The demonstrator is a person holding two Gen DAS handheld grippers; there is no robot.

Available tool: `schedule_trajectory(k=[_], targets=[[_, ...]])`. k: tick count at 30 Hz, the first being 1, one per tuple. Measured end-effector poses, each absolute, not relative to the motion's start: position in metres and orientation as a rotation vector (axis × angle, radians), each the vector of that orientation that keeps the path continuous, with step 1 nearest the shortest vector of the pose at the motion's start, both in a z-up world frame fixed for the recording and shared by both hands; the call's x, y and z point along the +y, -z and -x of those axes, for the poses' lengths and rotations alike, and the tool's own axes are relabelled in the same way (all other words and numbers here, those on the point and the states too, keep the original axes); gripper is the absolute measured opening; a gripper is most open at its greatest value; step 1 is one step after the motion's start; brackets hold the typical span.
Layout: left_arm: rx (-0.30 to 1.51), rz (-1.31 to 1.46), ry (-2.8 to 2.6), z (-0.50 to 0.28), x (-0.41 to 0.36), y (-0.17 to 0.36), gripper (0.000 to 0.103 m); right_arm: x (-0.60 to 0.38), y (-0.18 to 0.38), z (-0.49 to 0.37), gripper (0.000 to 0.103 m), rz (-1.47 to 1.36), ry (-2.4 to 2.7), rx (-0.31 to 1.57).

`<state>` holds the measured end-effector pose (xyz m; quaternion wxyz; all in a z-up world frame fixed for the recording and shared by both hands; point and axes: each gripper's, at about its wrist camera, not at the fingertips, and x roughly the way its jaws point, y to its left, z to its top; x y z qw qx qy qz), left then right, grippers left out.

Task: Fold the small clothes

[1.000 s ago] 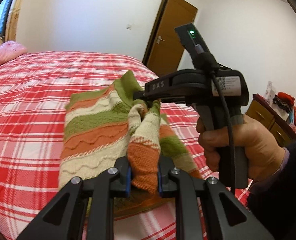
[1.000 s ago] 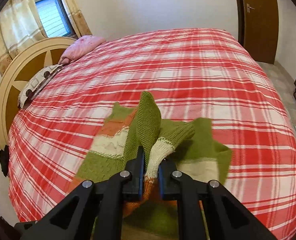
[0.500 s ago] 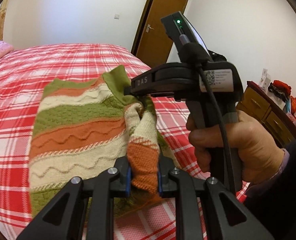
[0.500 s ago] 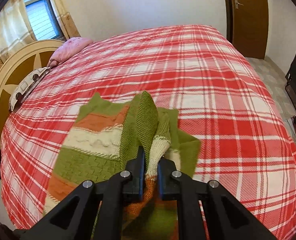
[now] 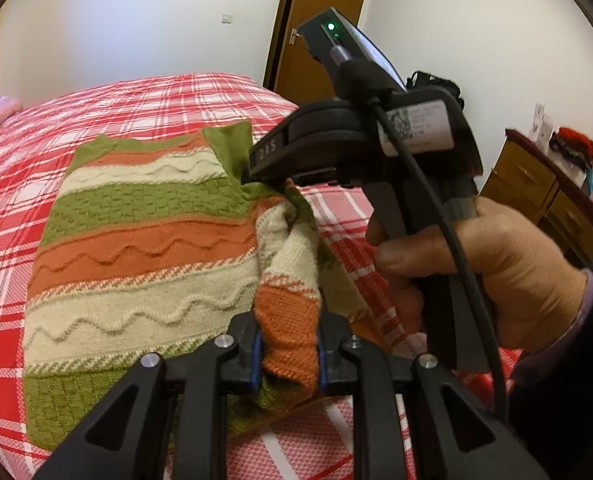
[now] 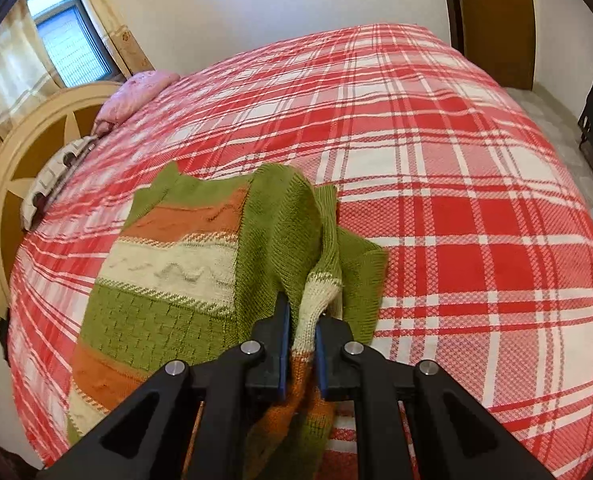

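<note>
We are gripping the sweater [image 5: 144, 240] with both hand-held grippers. Our left hand-held gripper [image 5: 289, 354] is clenching a bunched orange fold of a sleeve, its jaws parted only by the thickness of the knit. Our right hand-held gripper [image 6: 301, 344] is pinching a cream and green fold in a narrower gap; in the left view it [image 5: 274, 178] is biting the green edge near the collar, with our hand [image 5: 492, 276] squeezing its grip. The sweater is lying on the bed [image 6: 456, 200], its body spread flat in green, orange and cream stripes with wavy ridges, the gripped side lifting off the red plaid cover. A pink pillow [image 6: 136, 94] is sitting near the headboard [image 6: 20, 160], well apart.
</note>
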<state>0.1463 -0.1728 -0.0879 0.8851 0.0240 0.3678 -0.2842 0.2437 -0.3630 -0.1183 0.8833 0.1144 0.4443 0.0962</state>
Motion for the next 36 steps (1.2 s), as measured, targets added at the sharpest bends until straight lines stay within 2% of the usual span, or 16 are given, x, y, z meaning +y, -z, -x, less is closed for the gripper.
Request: schedule_trajectory(k=[1, 2, 4, 5, 6, 12, 18, 25, 26, 27, 36], targets=[[0.765, -0.068, 0.587, -0.145, -0.175, 0.088, 0.025, -0.366, 0.118, -0.242, 0.012, -0.253, -0.204, 0.922], [0.765, -0.083, 0.586, -0.143, -0.176, 0.087, 0.028, -0.368, 0.118, -0.241, 0.018, -0.264, -0.206, 0.924], [0.774, -0.105, 0.606, -0.139, -0.174, 0.084, 0.041, -0.374, 0.114, -0.232, 0.033, -0.248, -0.155, 0.926], [0.785, -0.112, 0.614, -0.136, -0.171, 0.082, 0.053, -0.378, 0.110, -0.225, 0.041, -0.236, -0.125, 0.919], [0.788, -0.116, 0.613, -0.132, -0.167, 0.081, 0.063, -0.383, 0.106, -0.215, 0.042, -0.231, -0.092, 0.907], [0.707, -0.235, 0.600, -0.100, -0.139, 0.076, 0.078, -0.390, 0.083, -0.137, 0.042, -0.258, 0.010, 0.826], [0.796, -0.162, 0.562, -0.095, -0.093, 0.086, 0.078, -0.360, 0.078, -0.076, 0.042, -0.345, -0.080, 0.771], [0.803, -0.084, 0.473, -0.097, -0.058, 0.080, 0.078, -0.315, 0.100, -0.082, 0.042, -0.269, -0.102, 0.805], [0.792, -0.078, 0.461, -0.097, -0.053, 0.077, 0.078, -0.312, 0.106, -0.085, 0.036, -0.229, -0.064, 0.818], [0.784, -0.072, 0.448, -0.097, -0.049, 0.075, 0.078, -0.311, 0.109, -0.088, 0.015, -0.209, -0.048, 0.830], [0.812, 0.029, 0.386, -0.128, -0.022, 0.077, 0.078, -0.325, 0.127, -0.067, 0.011, -0.245, -0.017, 0.877]])
